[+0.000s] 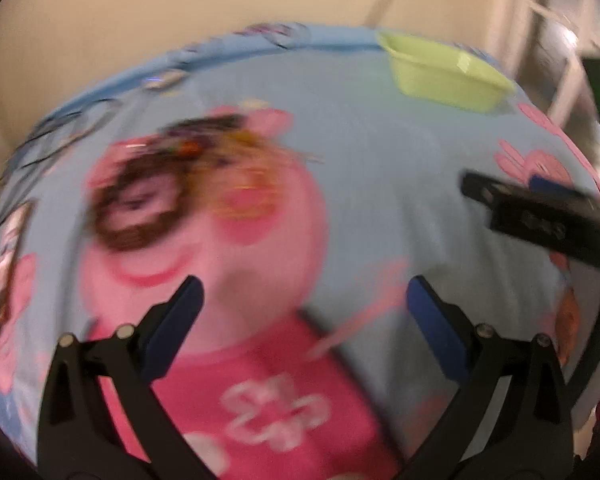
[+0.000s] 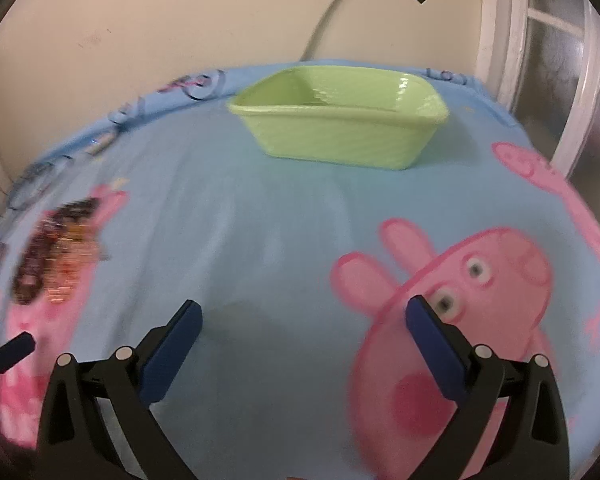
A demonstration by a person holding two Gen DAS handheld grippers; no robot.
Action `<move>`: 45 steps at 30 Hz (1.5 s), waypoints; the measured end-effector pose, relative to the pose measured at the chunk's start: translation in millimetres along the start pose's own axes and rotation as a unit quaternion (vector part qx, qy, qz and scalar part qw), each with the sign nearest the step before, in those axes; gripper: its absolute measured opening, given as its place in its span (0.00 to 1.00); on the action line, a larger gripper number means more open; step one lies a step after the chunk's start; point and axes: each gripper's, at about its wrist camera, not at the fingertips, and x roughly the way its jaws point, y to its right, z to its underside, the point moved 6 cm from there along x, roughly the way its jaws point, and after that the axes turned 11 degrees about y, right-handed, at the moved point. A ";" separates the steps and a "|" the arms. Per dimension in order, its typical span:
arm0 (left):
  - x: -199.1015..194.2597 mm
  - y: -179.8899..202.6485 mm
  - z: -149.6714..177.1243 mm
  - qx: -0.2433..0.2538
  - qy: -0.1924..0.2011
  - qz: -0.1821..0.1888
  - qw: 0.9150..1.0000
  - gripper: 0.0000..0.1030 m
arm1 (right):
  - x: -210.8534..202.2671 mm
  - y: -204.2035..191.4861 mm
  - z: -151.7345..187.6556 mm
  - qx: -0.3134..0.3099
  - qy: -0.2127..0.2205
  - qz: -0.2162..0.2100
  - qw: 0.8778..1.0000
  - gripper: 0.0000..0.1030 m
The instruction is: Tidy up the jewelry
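Risk: the tangled jewelry pile (image 1: 188, 184) could be snagged or dragged as one clump if grabbed blindly, since the left view is blurred and single pieces probably cannot be separated. It lies on the blue cartoon cloth (image 2: 260, 220), well apart from the green dish (image 2: 340, 120). Left gripper (image 1: 304, 300) is spread wide, nothing held or touched. Right gripper (image 2: 304, 320) likewise wide, empty.

We see soft, even indoor light and faint shadows. Motion blur smears the left wrist view heavily, dissolving the jewelry pile (image 1: 188, 184); the right wrist view is sharper at the green dish (image 2: 340, 120). Fisheye distortion bows the bedsheet (image 2: 260, 220) edges, with dark vignetted corners.
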 end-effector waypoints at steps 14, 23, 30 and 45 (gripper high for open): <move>-5.1 -101.6 24.8 -0.118 -0.029 -0.112 0.986 0.95 | 9.1 -73.7 13.0 -0.124 -0.025 -0.040 0.991 0.78; -5.7 -98.3 28.3 -0.111 -0.021 -0.109 0.988 0.95 | 9.2 -73.7 10.4 -0.124 -0.026 -0.040 0.991 0.78; -6.5 -96.1 27.3 -0.111 -0.019 -0.109 0.988 0.95 | 9.3 -73.1 10.5 -0.124 -0.026 -0.040 0.991 0.78; -6.6 -96.2 26.7 -0.110 -0.020 -0.112 0.987 0.95 | 9.1 -72.6 11.2 -0.124 -0.025 -0.041 0.991 0.78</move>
